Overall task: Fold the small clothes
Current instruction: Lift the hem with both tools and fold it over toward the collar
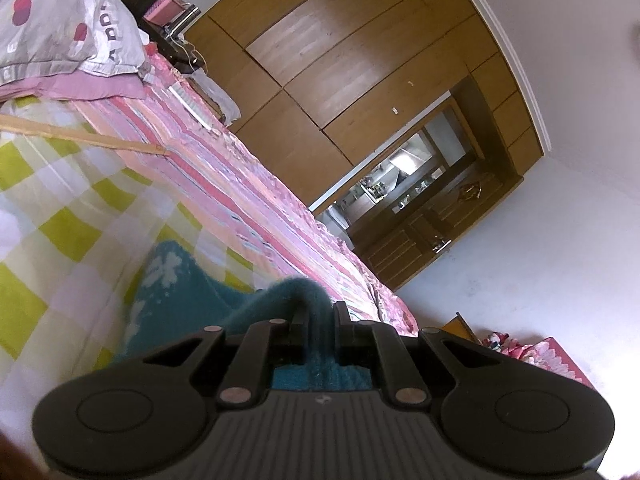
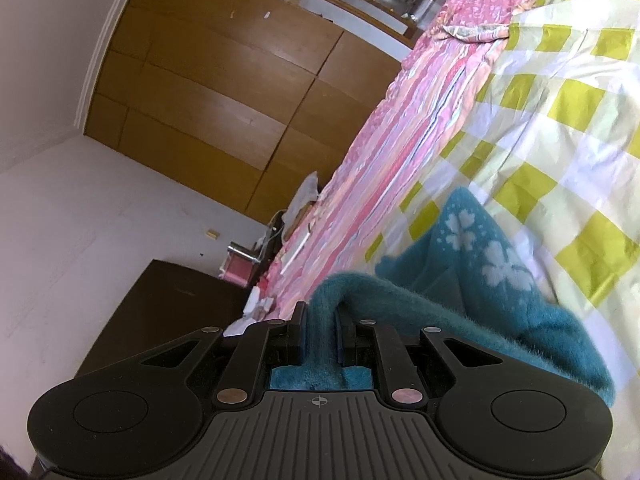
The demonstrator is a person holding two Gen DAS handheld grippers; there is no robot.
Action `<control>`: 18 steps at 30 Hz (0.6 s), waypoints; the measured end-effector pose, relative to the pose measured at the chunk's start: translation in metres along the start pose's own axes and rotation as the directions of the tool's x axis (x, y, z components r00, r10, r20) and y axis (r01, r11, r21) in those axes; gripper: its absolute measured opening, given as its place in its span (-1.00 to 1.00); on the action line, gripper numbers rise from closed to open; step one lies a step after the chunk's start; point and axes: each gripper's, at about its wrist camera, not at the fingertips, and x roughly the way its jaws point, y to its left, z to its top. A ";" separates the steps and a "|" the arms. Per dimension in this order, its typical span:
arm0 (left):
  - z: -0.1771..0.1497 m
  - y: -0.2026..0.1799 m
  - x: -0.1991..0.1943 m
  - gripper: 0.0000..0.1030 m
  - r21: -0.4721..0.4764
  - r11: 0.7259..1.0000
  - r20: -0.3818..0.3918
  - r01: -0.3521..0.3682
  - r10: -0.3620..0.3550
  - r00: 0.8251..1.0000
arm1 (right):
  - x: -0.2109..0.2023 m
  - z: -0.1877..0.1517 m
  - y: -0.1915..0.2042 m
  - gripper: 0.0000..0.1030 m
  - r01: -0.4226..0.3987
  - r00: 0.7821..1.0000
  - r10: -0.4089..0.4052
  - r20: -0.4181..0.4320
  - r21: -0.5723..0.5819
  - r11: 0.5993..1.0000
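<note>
A fuzzy teal garment (image 1: pixel 180 292) with pale flower prints hangs over a yellow-and-white checked sheet (image 1: pixel 60 208) on the bed. My left gripper (image 1: pixel 318 312) is shut on one edge of it, with teal cloth pinched between the fingers. In the right wrist view the same teal garment (image 2: pixel 472 280) drapes down to the right. My right gripper (image 2: pixel 320 314) is shut on another edge of it. Both grippers hold the cloth lifted above the bed.
A pink striped bedspread (image 1: pixel 240 184) covers the bed beside the checked sheet. A grey pillow with red dots (image 1: pixel 60 20) lies at the head. A wooden wardrobe (image 1: pixel 340 60) stands along the wall. A dark cabinet (image 2: pixel 160 312) stands by the bed.
</note>
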 end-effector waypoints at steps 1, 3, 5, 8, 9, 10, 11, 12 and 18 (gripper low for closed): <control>0.001 0.000 0.002 -0.68 0.004 1.000 0.003 -0.002 0.002 1.000 | 0.002 0.001 0.000 -0.74 0.003 1.000 -0.003 0.002 -0.003 1.000; 0.004 0.000 0.005 -0.68 0.011 1.000 0.012 -0.008 0.008 1.000 | 0.007 0.005 -0.001 -0.74 0.012 1.000 -0.012 0.007 -0.013 1.000; 0.006 0.001 0.009 -0.68 0.018 1.000 0.021 -0.015 0.015 1.000 | 0.012 0.009 -0.002 -0.74 0.022 1.000 -0.022 0.013 -0.014 1.000; 0.009 0.004 0.016 -0.68 0.020 1.000 0.025 -0.021 0.021 0.999 | 0.021 0.015 -0.004 -0.74 0.036 0.999 -0.036 0.020 -0.018 0.999; 0.009 0.006 0.019 -0.68 0.021 0.999 0.026 -0.024 0.024 0.999 | 0.025 0.017 -0.004 -0.74 0.041 0.999 -0.041 0.022 -0.021 0.999; 0.010 0.008 0.022 -0.68 0.021 0.999 0.026 -0.031 0.030 0.999 | 0.028 0.019 -0.005 -0.74 0.046 0.999 -0.045 0.024 -0.024 0.999; 0.011 0.009 0.024 -0.68 0.020 0.999 0.027 -0.036 0.035 0.999 | 0.031 0.020 -0.005 -0.74 0.050 0.998 -0.050 0.026 -0.026 0.998; 0.012 0.011 0.027 -0.68 0.019 0.999 0.027 -0.041 0.041 0.999 | 0.035 0.022 -0.006 -0.74 0.055 0.998 -0.055 0.028 -0.027 0.998; 0.015 0.021 0.044 -0.68 0.015 0.998 0.044 -0.063 0.063 0.997 | 0.055 0.031 -0.012 -0.74 0.102 0.994 -0.101 0.045 -0.033 0.994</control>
